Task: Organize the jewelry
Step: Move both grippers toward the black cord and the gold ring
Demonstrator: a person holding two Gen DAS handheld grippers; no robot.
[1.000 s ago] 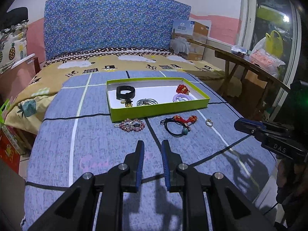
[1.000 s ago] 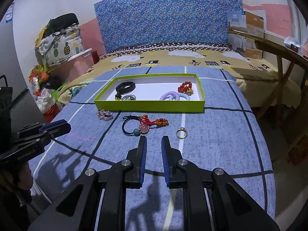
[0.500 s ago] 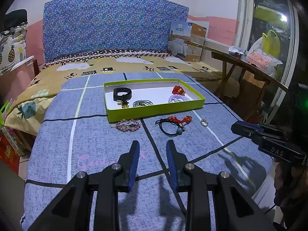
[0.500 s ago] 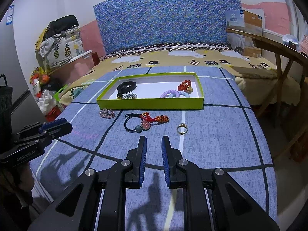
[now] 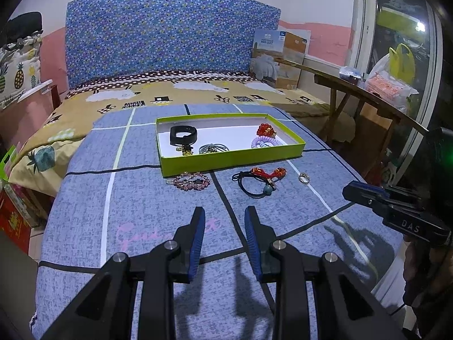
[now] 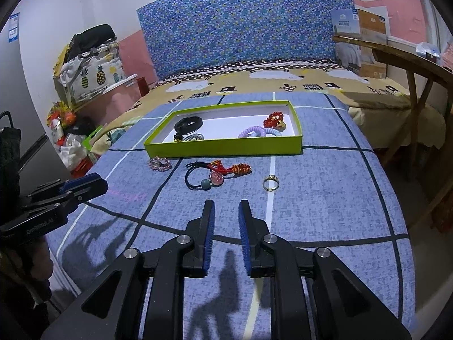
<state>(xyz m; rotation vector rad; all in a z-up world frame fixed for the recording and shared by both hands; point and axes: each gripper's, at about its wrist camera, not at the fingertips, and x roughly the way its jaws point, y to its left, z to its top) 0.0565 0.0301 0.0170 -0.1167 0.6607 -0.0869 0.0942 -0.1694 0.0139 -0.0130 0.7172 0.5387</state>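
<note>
A green box (image 5: 232,157) (image 6: 223,143) with a white floor lies on the blue checked bedcover. Inside it are a black band (image 5: 183,135), a grey hair tie (image 5: 213,148), a lilac coil (image 5: 266,142) and red beads (image 5: 266,129). In front of the box lie a pink beaded clip (image 5: 191,181) (image 6: 160,163), a black cord with a red knot charm (image 5: 262,181) (image 6: 215,174) and a gold ring (image 5: 303,178) (image 6: 271,183). My left gripper (image 5: 225,218) hangs open and empty short of them. The jaws of my right gripper (image 6: 225,208) are opening with nothing between them.
The bed's blue headboard (image 5: 170,34) and a yellow sheet (image 5: 198,96) lie beyond the box. A wooden table (image 5: 368,96) with bags stands to the right, a cardboard box (image 5: 279,56) at the back. Bags and boxes (image 6: 85,65) crowd the left side.
Both grippers' jaws have spread apart, the left first, the right just now. Neither hand has shifted noticeably and the jewelry lies where it was.
</note>
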